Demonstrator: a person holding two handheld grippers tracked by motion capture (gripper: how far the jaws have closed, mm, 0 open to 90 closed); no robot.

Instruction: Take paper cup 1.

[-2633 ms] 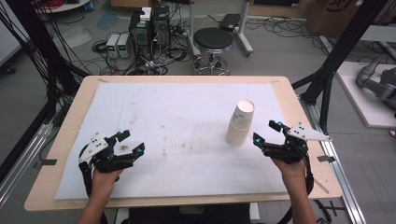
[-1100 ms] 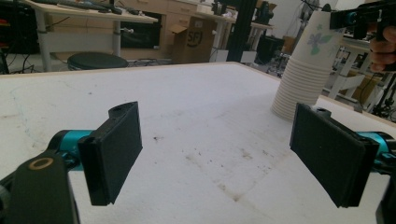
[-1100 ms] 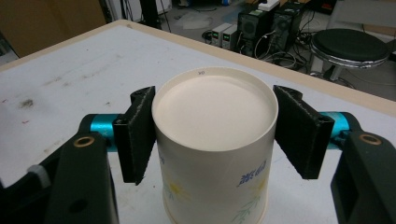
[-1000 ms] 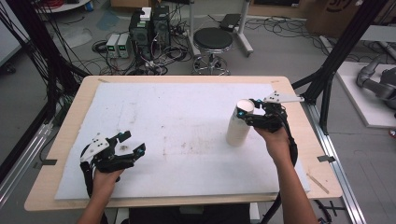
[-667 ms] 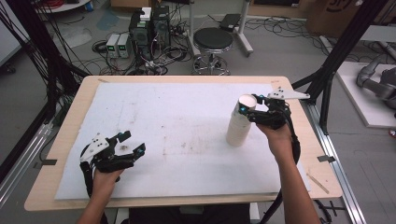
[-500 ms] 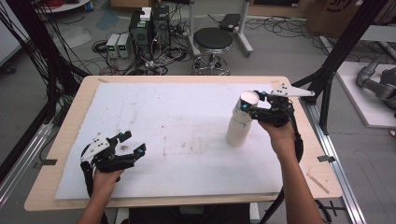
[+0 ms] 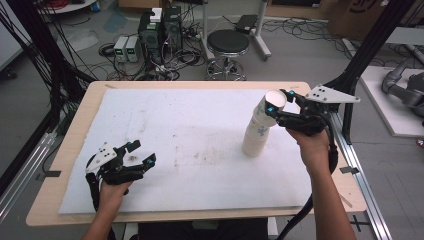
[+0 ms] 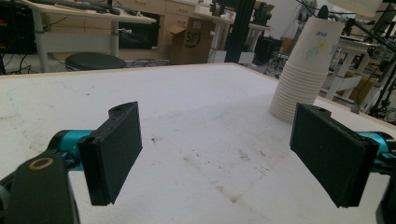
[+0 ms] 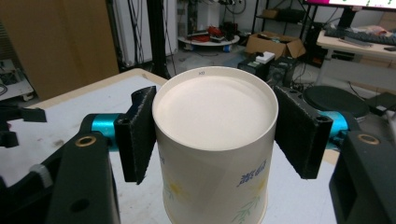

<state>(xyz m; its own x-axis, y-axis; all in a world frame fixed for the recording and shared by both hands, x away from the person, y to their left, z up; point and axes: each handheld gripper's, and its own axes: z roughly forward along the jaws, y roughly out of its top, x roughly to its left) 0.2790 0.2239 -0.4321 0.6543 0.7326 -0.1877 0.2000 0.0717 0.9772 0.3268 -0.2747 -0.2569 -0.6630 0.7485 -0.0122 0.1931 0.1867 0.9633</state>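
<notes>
White paper cups with a small flower print, nested upside down in a tall stack [image 7: 256, 135], stand on the white foam mat [image 7: 190, 125] at about three o'clock, and the right gripper [image 7: 278, 105] pinches the top cup [image 7: 272, 102]. The right gripper view shows both pads [image 9: 135, 135] pressed against that cup's [image 9: 215, 135] walls, which the high view leaves unclear. The left gripper [image 7: 142, 154], spread and holding nothing, rests at seven o'clock; its own view shows the stack's ribbed rims [image 8: 299, 91].

Grey concrete floor [image 7: 310, 55] strewn with cables beyond the wooden tabletop [image 7: 90, 107] under its white mat [image 7: 190, 125]. Black round stool [image 7: 228, 43] and stacked electronics boxes [image 7: 160, 30] behind. Black frame posts [image 7: 370, 45] at right, cardboard boxes [image 9: 275, 45] farther off.
</notes>
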